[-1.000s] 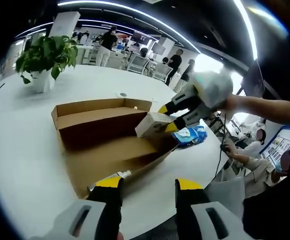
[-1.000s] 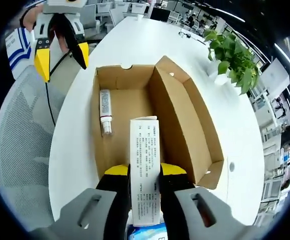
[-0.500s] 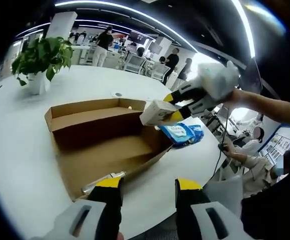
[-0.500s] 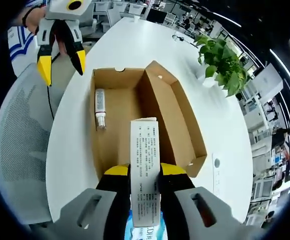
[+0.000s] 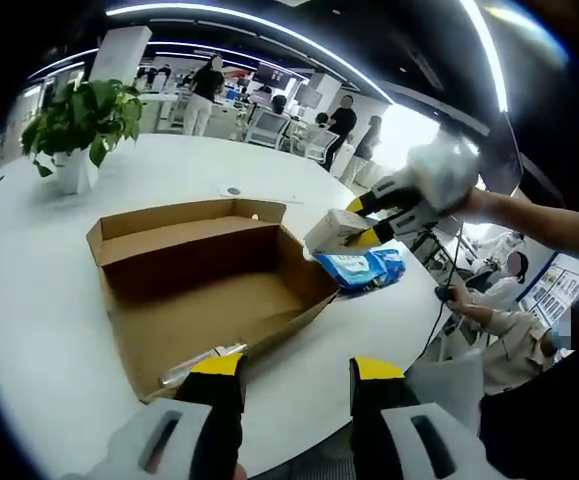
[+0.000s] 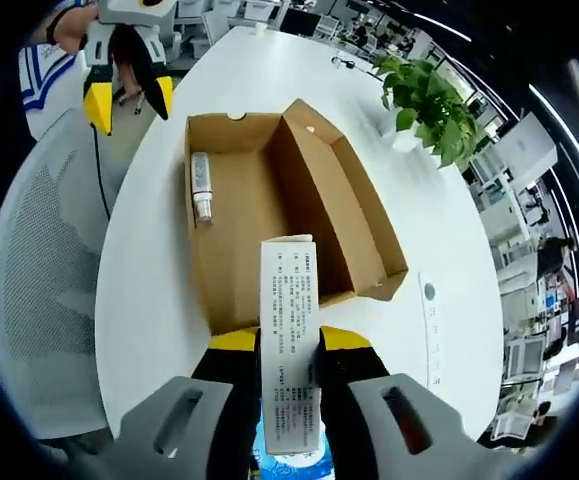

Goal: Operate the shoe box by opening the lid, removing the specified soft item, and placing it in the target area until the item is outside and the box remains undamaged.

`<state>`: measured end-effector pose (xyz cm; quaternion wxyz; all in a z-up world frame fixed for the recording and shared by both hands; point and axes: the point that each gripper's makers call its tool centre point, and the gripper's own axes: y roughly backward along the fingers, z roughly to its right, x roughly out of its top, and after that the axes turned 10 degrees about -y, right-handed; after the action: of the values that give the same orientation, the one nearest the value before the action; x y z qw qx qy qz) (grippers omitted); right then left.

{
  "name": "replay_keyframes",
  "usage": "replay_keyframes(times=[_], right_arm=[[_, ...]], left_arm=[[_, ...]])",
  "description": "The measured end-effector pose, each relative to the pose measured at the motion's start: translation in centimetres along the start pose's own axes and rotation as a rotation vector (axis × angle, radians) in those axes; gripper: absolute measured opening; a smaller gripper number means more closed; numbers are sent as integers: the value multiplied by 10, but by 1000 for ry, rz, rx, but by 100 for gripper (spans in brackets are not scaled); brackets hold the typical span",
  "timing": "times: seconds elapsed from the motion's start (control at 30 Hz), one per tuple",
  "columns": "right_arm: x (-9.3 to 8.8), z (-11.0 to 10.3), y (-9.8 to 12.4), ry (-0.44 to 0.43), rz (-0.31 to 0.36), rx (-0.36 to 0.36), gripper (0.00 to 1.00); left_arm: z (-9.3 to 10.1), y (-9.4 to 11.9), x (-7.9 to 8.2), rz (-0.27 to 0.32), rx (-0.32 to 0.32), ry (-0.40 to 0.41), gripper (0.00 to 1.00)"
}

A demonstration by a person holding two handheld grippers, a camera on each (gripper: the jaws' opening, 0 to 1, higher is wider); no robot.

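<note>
The right gripper [image 6: 288, 345] pinches a small white carton [image 6: 289, 340] — held just past the near rim of the open shoe box [image 6: 269, 215], over a blue packet [image 5: 361, 268] on the white table [image 6: 159, 290]. A tube [image 6: 201, 187] lies on the box floor. The left gripper [image 5: 296, 372] hangs with jaws apart and empty, off the table edge near a mesh chair [image 6: 39, 300].
</note>
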<state>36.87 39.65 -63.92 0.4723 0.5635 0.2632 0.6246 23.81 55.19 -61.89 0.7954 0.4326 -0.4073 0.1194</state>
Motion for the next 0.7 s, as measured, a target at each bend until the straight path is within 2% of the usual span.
replay_keyframes(times=[0.6,0.7], right_arm=[[-72,6,37,-98,-21,-58,19],[-88,9,46,-120,-22,-71,19]], left_arm=[[21,-5,9,-24,-6,-42,42],[25,-5,9,-26,-2,-41,42]])
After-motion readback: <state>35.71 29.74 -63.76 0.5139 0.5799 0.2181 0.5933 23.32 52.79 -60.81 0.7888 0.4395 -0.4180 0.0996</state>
